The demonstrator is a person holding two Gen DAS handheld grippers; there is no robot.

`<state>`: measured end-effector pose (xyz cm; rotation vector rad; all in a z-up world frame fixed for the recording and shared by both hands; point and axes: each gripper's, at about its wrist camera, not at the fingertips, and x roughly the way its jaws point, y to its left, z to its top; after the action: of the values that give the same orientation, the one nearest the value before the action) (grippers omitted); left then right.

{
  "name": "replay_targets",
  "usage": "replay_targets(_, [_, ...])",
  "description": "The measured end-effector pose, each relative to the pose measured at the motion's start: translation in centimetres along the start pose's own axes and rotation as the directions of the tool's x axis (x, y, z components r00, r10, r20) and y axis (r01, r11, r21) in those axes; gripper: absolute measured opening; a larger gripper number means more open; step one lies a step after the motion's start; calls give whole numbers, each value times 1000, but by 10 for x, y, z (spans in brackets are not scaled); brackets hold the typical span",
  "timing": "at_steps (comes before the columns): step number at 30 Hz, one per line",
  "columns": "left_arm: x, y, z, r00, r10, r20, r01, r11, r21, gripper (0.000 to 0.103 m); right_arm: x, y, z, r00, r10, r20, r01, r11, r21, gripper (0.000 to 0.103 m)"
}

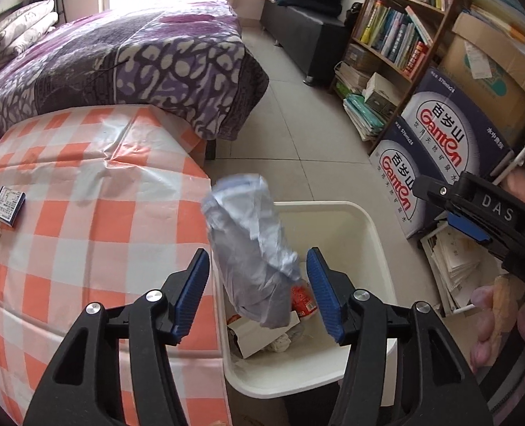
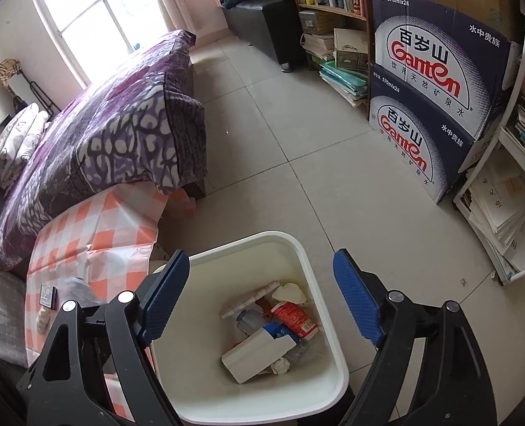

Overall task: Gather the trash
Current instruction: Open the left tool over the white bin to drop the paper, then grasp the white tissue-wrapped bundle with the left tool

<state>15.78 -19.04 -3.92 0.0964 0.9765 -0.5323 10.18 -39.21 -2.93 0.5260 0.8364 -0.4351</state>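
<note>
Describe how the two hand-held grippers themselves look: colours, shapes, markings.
The left hand-held gripper has black plastic scissor-like linkage arms with silver round pivot bolts, ending in two flat fingers faced with ribbed blue pads. The right hand-held gripper is built the same way. Seen from the left wrist view, its black body carries raised letters "DAS". No cables or sleeves show.

Right gripper (image 2: 259,298) over the bin (image 2: 328,333)

Jaws spread wide; bin at 6 o'clock holds a red packet (image 2: 294,319) and white box (image 2: 259,355).
</note>
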Motion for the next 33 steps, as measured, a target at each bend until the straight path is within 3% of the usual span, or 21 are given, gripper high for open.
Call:
replay_targets(8, [-4,3,0,1000,22,10,-22,1000,8,66,-1,1,-1,1000,-4,5,4,1000,12,86])
replay_targets(18, [-6,33,-6,993,119,1,-119,993,-10,66,4,31,-8,1000,10,-14,-11,999,-38,94])
replay_targets(20, [-6,45,-8,987,158,-7,-158,987,-8,72,6,43,-12,1000,18,-22,-20,998,-58,95])
replay_targets(27, [-2,112,-21,946,313,-80,-316,948,-30,77,12,86,-29,995,66,-77,-75,989,-125,96])
replay_targets(33, [0,184,-38,879,455,-143,-464,885,-36,77,20,127,-45,984,116,-132,-137,977,-165,96])
